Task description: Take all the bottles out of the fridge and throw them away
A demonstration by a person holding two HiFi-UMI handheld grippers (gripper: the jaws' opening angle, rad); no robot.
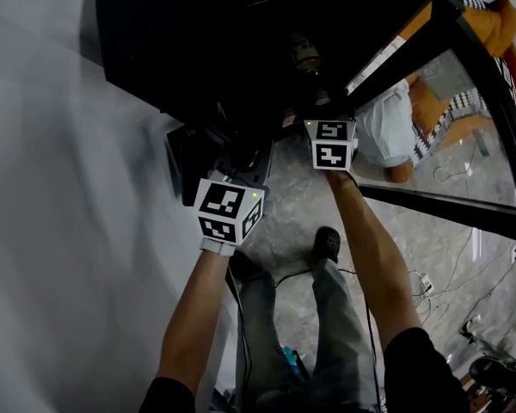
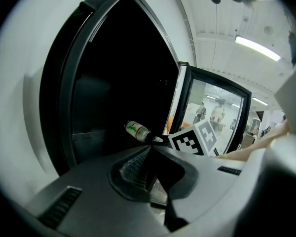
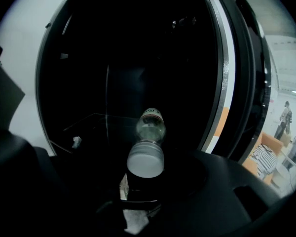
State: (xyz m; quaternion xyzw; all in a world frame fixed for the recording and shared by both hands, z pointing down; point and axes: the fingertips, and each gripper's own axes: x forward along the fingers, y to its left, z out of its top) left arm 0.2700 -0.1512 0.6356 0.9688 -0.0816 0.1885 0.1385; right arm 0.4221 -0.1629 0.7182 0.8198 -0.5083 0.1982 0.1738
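Inspection at the open fridge (image 2: 64, 107). We are finding the step in hand to be the removal of a single bottle (image 3: 149, 132) from the dark interior.

**Position.** The bottle is lying inside the fridge at about the level of the glass shelf (image 3: 89, 127), its cap end pointing out towards the person. We are not seeing any other bottle, though much of the interior is too dark to inspect.

**Right gripper** (image 3: 145, 177). Its jaws are standing partly spread with the cap and neck between them. They appear to be pinching that end, though the darkness is keeping us from confirming full pad contact.

**Left gripper** (image 2: 150, 169). Its jaws are pressed together on nothing, and it is waiting outside the fridge, below and to the left of the opening.

**Recommendations.**
- A hold on the cap end alone is leaving the body unsupported, so we are advising that the grip be made firm before any lift.
- We are advising a slow draw along the bottle's own axis, since a smooth round neck is likely to twist or slip under a sideways pull.
- The glass door (image 2: 214, 112) is standing open close to the right, so we are recommending a straight path out, clear of its frame.
- The left gripper is free, so we are suggesting that it open and steady the body if the bottle is sagging.
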